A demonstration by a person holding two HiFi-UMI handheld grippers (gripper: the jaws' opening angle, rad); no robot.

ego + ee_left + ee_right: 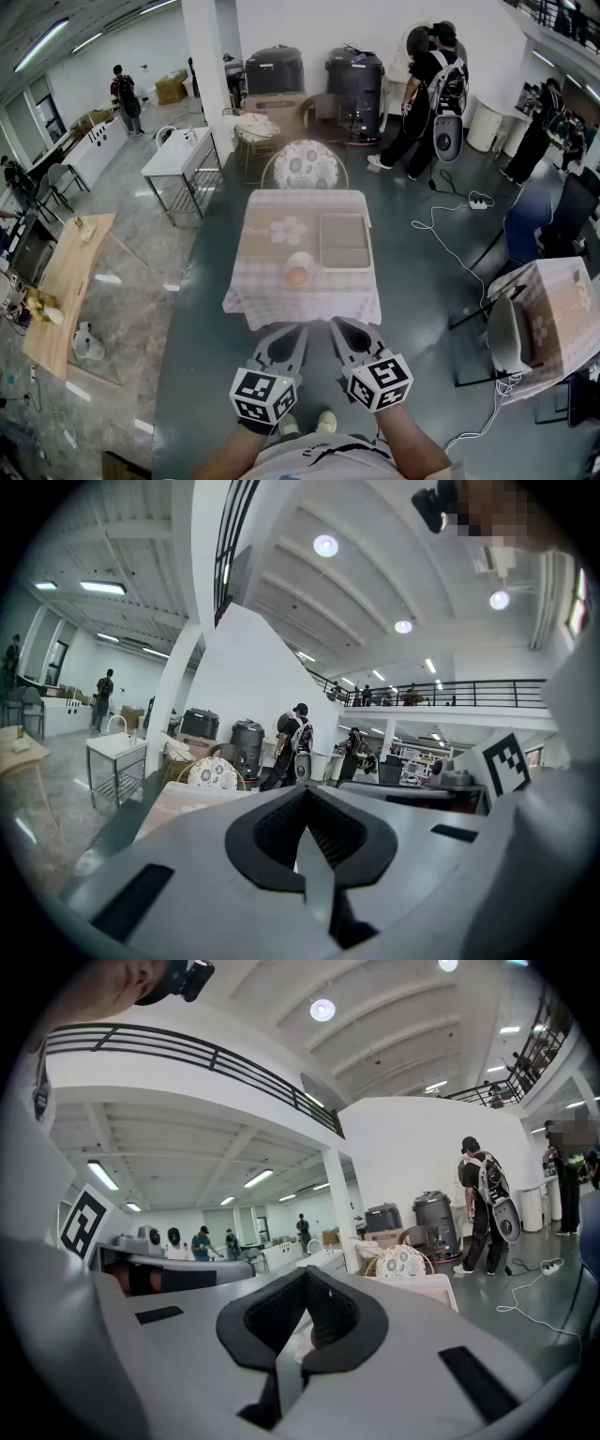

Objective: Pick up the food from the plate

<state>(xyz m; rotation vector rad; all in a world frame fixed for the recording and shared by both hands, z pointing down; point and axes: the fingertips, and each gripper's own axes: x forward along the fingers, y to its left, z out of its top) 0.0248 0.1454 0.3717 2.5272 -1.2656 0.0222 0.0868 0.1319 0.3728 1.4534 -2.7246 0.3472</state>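
Both tools, the left tool and the right tool, are closed tight on nothing, held side by side short of the plate, which carries the round orange food on the tabletop. One tool should open wide, come down over the plate and close gently around the food. No readable writing shows, only square markers on the tools.

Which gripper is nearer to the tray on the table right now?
Right. The right gripper is held short of the table's near edge, roughly in line with the tray. The left gripper is beside it, further left of the tray.
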